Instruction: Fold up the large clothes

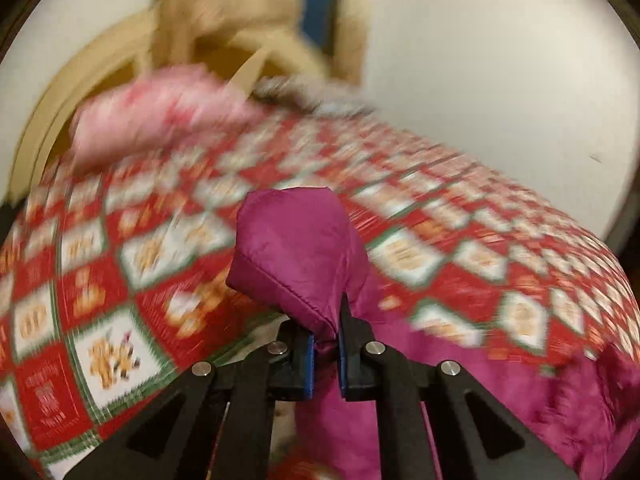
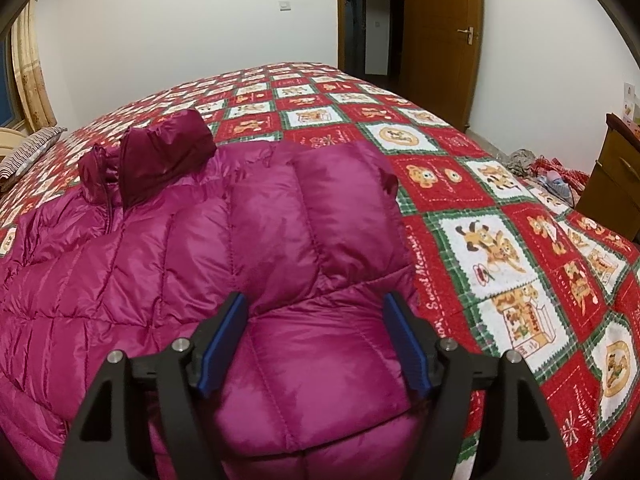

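Fingers of the left gripper (image 1: 325, 344) pinch a jacket (image 2: 200, 264) edge, apparently a cuff; right gripper (image 2: 316, 344) gapes over it on the bed (image 2: 500, 240).

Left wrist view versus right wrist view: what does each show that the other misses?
Only the left wrist view shows the left tongs shut on a stitched corner of the magenta down jacket, plus a blurred pink pillow near the headboard.

Only the right wrist view shows the right tongs open over the jacket's quilted body, its collar, the wooden door and a striped pillow.

Both show the jacket lying on the red checked bedspread.
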Demonstrator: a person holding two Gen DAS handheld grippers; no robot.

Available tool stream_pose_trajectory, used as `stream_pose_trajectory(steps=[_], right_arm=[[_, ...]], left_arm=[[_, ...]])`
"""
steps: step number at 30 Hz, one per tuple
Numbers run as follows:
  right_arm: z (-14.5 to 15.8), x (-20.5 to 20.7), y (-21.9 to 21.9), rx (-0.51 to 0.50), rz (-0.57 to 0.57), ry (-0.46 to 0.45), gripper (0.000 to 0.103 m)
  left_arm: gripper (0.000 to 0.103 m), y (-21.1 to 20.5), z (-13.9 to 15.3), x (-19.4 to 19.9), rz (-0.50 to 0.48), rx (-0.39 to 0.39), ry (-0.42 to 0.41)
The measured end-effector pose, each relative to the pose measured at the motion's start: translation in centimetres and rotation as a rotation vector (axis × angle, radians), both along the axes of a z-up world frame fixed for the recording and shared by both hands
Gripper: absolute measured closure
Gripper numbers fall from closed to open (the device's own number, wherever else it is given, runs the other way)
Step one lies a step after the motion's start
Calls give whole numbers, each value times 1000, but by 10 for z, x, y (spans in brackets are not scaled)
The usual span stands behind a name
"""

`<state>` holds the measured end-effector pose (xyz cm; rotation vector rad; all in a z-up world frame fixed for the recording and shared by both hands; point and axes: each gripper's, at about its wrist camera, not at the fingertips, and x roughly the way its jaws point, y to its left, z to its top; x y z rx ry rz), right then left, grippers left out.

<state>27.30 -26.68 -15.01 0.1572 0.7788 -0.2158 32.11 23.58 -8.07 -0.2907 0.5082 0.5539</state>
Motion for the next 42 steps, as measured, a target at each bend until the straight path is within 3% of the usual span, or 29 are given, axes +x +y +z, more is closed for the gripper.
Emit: stream_pose_trajectory(steps=[5,10,15,19,22,25,29,30,37,39,42], right_arm=[[0,0,0,1,-1,-1,29],[0,0,0,2,-2,-1,29],[-1,0,0,10,-6,-4,29],[-1,0,-1,16,-9,-7,29],[-1,0,-2,22,-10,-9,29],[-1,-1,-3,31,-11,-14,29],[-2,0,-4,32,-12,-14,29],[-2,0,-3,31,-12,-14,29],[-2,0,-4,29,-12,-11,29],[-2,0,-4,32,-12,-12,28],[-2,0,-3,30,-12,-12,28]], left_arm=[[95,-125,57,-20,-335,210,-165],[95,-237,67,-43,-638,295,-219],[95,-324,32,-50,-829,321,-144],[95,-369,-21,-41,-937,331,16],[94,-377,-55,-21,-968,270,188],[91,-374,-54,-23,-988,236,199],[43,-377,-50,-29,-1032,240,209],[39,-375,-48,-34,-1038,245,204],[38,-349,-21,-82,-1107,187,150],[38,-326,-12,-84,-1069,139,129],[38,-282,0,-67,-908,82,87]])
